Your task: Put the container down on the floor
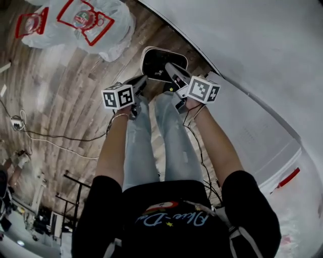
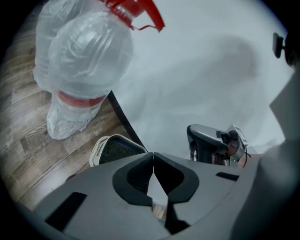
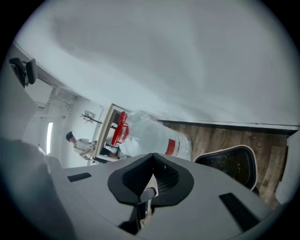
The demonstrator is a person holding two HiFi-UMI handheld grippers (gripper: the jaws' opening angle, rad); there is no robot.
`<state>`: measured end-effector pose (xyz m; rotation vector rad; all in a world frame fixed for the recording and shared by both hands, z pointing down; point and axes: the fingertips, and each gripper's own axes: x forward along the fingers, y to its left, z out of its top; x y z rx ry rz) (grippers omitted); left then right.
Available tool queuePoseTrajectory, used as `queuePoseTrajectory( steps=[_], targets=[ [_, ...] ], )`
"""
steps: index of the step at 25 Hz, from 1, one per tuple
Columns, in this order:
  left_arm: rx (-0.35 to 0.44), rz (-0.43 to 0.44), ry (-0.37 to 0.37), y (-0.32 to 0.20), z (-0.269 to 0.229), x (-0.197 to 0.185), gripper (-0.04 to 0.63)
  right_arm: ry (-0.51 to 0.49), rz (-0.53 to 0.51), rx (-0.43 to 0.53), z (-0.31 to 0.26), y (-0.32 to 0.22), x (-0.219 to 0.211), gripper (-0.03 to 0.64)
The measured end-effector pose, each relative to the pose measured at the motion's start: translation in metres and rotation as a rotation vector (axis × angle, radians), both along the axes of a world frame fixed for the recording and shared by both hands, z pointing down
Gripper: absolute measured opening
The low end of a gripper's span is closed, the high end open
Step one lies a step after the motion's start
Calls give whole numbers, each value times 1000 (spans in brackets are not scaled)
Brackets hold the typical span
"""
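Both left tool (image 2: pixel 153 154) and right tool (image 3: pixel 153 157) are pressed together, empty; one container (image 1: pixel 154 63) sits on the floor (image 1: pixel 60 101).

Floor (image 1: pixel 60 90): wood-grain planks, grey-brown, matt, streaky.
Wall (image 1: pixel 262 45): white, smooth, flat finish.
Container (image 1: pixel 162 63): looks like plastic, with a pale smooth rim and a dull, speckled black inside.
Bottle pack (image 1: pixel 75 22): clear crinkled plastic film, glossy on the folds; red plastic handles (image 2: pixel 140 8).
Left gripper (image 2: pixel 153 155), right gripper (image 3: pixel 153 157): matt grey plastic shells, black inner faces, the right one's finely ribbed.
Marker cubes (image 1: pixel 118 96): matt black-on-white.
Jeans (image 1: pixel 139 146): pale washed denim.
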<state>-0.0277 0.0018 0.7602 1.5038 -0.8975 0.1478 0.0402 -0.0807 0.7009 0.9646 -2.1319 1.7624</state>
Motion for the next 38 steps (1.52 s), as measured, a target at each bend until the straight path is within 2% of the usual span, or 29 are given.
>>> queuePoseTrajectory(
  steps=[3, 8, 11, 14, 20, 24, 31, 38],
  targets=[
    [57, -29, 18, -10, -33, -5, 6, 1, 55, 56, -28, -4, 3, 0],
    [156, -53, 51, -20, -99, -7, 6, 69, 30, 187, -81, 2, 7, 0],
    [212, -2, 26, -25, -137, -5, 5, 88, 57, 246, -115, 0, 12, 0],
    [263, 35, 34, -25, -179, 0, 5, 97, 102, 284, -146, 0, 20, 0],
    [463, 135, 5, -24, -268, 11, 5, 166, 119, 366, -206, 7, 35, 0],
    [520, 176, 41, -25, -311, 19, 5, 192, 134, 399, -243, 14, 44, 0],
    [627, 247, -56, -19, -371, 26, 5, 247, 132, 486, -299, 28, 61, 0],
    [728, 262, -52, -15, -436, 38, 6, 240, 126, 582, -354, 30, 60, -2]
  ],
)
